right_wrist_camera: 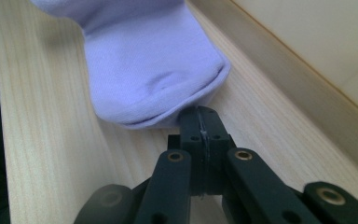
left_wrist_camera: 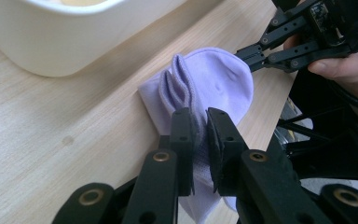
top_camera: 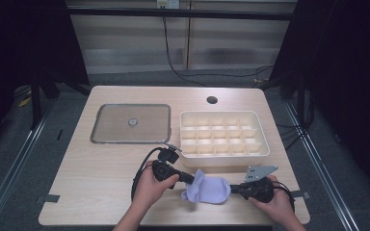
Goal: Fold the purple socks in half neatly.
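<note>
Two grippers — left gripper (left_wrist_camera: 199, 140), right gripper (right_wrist_camera: 202, 122) — pinch the sock (top_camera: 207, 188) between them.

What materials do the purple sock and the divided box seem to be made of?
Sock: soft knit fabric, matte, probably cotton blend; it folds and creases between the grippers. Divided box: looks like cream plastic, smooth with a slight sheen and rounded moulded rim.
</note>
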The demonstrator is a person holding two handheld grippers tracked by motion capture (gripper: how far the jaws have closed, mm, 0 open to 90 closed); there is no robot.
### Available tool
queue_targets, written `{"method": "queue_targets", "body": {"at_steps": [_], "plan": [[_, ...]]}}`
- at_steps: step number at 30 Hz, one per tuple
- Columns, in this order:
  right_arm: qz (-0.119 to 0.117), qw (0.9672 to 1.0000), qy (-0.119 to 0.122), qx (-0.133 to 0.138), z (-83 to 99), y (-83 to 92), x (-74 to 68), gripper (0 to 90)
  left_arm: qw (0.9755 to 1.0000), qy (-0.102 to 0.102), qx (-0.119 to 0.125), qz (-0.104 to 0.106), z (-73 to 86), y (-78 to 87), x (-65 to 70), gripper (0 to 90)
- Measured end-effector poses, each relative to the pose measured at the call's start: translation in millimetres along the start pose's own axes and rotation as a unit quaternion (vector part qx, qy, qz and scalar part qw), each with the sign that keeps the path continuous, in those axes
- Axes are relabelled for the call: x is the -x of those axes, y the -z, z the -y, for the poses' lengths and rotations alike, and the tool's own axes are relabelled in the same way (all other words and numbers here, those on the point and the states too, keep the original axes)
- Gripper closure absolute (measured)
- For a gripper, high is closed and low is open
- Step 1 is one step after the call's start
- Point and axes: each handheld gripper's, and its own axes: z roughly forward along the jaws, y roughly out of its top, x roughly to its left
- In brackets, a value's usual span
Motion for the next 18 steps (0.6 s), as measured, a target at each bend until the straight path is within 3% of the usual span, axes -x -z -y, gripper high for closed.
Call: {"method": "queue_targets", "body": {"at_steps": [18], "plan": [[-0.001,1.0,0.001,0.001,-1.3,-1.9,-1.4,90.0,0.9999,-0.006,-0.009,-0.006,-5.6,-5.9,7.1,81.4]]}}
